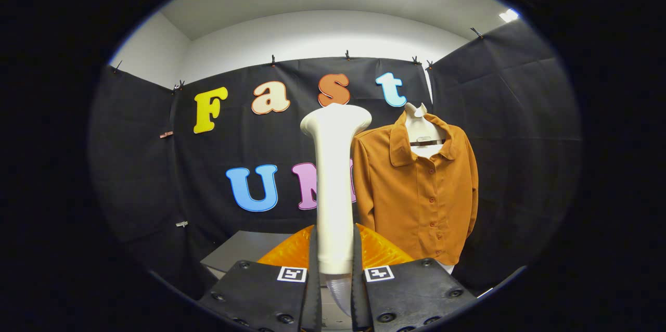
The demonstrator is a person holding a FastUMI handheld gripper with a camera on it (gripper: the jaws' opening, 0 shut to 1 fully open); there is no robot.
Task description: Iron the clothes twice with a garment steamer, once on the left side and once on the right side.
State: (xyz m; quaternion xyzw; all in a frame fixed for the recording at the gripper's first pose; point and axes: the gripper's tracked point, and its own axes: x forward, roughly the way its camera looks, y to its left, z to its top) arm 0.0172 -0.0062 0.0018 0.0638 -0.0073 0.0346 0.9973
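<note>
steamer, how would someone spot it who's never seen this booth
Start at the black cloth wall, where an orange shirt hangs on a white form. Just beside the shirt, nearer the camera, the steamer stands upright, clamped in the tool. It is the one tall white handle, flaring wide on top.

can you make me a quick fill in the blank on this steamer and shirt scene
1. The tool is shut on the handle of the white ____.
2. The orange shirt hangs on a ____, beyond the fingers and to the right of the steamer.
3. The shirt's front is closed by a row of ____.
4. The steamer's wide head points ____, not yet touching the shirt.

Missing words: garment steamer; mannequin; buttons; up
</note>
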